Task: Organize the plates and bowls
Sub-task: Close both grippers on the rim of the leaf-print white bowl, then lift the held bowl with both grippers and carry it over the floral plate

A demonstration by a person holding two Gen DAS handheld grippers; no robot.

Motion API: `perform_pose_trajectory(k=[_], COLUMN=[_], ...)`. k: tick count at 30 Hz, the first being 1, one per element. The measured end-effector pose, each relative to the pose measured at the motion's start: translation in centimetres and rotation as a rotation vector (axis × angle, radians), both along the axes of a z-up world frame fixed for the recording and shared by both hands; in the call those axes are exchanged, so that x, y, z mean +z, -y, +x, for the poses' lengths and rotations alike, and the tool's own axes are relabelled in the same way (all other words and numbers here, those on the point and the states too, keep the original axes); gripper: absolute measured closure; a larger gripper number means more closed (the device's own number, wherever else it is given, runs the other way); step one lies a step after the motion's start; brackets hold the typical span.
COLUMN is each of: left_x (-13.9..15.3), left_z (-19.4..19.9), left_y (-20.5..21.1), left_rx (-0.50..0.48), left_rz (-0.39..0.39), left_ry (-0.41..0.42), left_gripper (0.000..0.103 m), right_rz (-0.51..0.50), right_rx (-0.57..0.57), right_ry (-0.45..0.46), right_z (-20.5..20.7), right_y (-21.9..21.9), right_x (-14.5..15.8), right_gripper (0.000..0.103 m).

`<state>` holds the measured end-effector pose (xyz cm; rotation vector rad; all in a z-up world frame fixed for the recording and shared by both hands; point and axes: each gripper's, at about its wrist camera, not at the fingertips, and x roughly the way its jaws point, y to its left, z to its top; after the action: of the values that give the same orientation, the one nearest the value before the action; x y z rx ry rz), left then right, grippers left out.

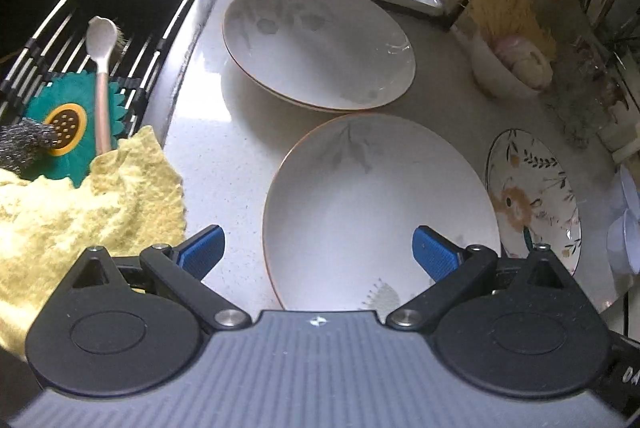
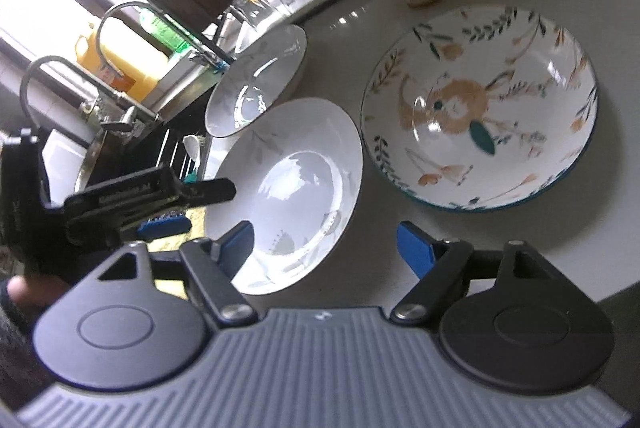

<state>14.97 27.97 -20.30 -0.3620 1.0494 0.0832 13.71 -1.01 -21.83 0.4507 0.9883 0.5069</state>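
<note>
Plates (image 1: 380, 211) (image 1: 316, 43) and the floral bowl (image 2: 480, 107) sit near each other on the counter (image 1: 224, 163), glazed, rigid, slippery and breakable, best pinched at a rim by the wide-open, empty left gripper (image 1: 318, 252) or right gripper (image 2: 326, 248).
</note>
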Motion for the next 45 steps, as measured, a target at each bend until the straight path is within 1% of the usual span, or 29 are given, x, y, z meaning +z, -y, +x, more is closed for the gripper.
perform_pose_trajectory(k=[1,3,5,6,8,9,10,11,12,14,16,18,20,21,24,31,34,39,45], left_x=[-0.4,-1.0,-1.4,-1.5,-1.8,-2.0,-2.2,-2.5,-2.7,-2.9,-3.0,-3.1,-3.2,-3.1,-3.0,-2.1,-0.7,2.1,5.2], left_z=[0.1,0.3,0.6,0.7,1.1,1.4,1.6,1.9,2.1,2.5,2.8,3.1,3.4,3.4,3.6,3.8,3.8,4.2,5.7], left_y=[-0.3,-0.8,-1.3,-1.5,-1.8,-2.0,-2.2,-2.4,-2.6,-3.0,-3.3,-3.6,-3.8,-3.8,-3.5,-3.8,-3.8,-3.8,-2.8], left_rx=[-0.010,-0.022,-0.040,-0.045,-0.052,-0.054,-0.056,-0.055,-0.057,-0.064,-0.070,-0.077,-0.101,-0.115,-0.150,-0.167,-0.173,-0.202,-0.247], left_rz=[-0.005,-0.009,-0.018,-0.017,-0.021,-0.027,-0.031,-0.033,-0.040,-0.061,-0.071,-0.076,-0.111,-0.128,-0.096,-0.116,-0.110,-0.123,-0.139], left_ry=[0.004,0.014,0.025,0.032,0.032,0.031,0.030,0.027,0.024,0.033,0.040,0.041,0.032,0.030,0.013,-0.009,-0.009,0.002,0.035], left_gripper=[0.003,0.003,0.005,0.009,0.016,0.020,0.023,0.029,0.035,0.040,0.044,0.049,0.053,0.053,0.053,0.053,0.053,0.053,0.053], right_rz=[-0.004,-0.014,-0.012,-0.015,-0.030,-0.051,-0.073,-0.083,-0.086,-0.101,-0.114,-0.120,-0.118,-0.115,-0.135,-0.157,-0.156,-0.148,-0.151], right_rx=[-0.001,-0.002,-0.012,-0.019,-0.018,-0.016,-0.024,-0.033,-0.037,-0.041,-0.043,-0.031,-0.008,0.002,0.026,0.039,0.038,0.015,-0.033], right_ry=[0.007,0.003,-0.019,-0.023,-0.024,-0.023,-0.024,-0.028,-0.035,-0.044,-0.043,-0.044,-0.045,-0.053,-0.053,-0.042,-0.043,-0.045,-0.005], right_z=[0.0,0.3,0.8,1.1,1.7,1.9,2.2,2.3,2.4,2.7,2.8,2.8,3.1,3.2,3.2,3.2,3.2,3.0,2.9], right_y=[-0.3,-1.1,-1.6,-1.8,-2.2,-2.5,-2.7,-2.7,-2.8,-2.9,-2.9,-3.0,-3.1,-3.2,-3.5,-3.7,-3.7,-3.4,-2.4], right_x=[-0.2,-0.9,-1.6,-1.7,-1.9,-1.9,-1.9,-1.9,-2.0,-2.1,-2.1,-2.1,-2.0,-2.0,-1.7,-0.2,0.9,2.9,5.5], right_gripper=[0.024,0.030,0.040,0.042,0.045,0.049,0.059,0.065,0.067,0.074,0.076,0.076,0.076,0.076,0.076,0.076,0.075,0.075,0.075])
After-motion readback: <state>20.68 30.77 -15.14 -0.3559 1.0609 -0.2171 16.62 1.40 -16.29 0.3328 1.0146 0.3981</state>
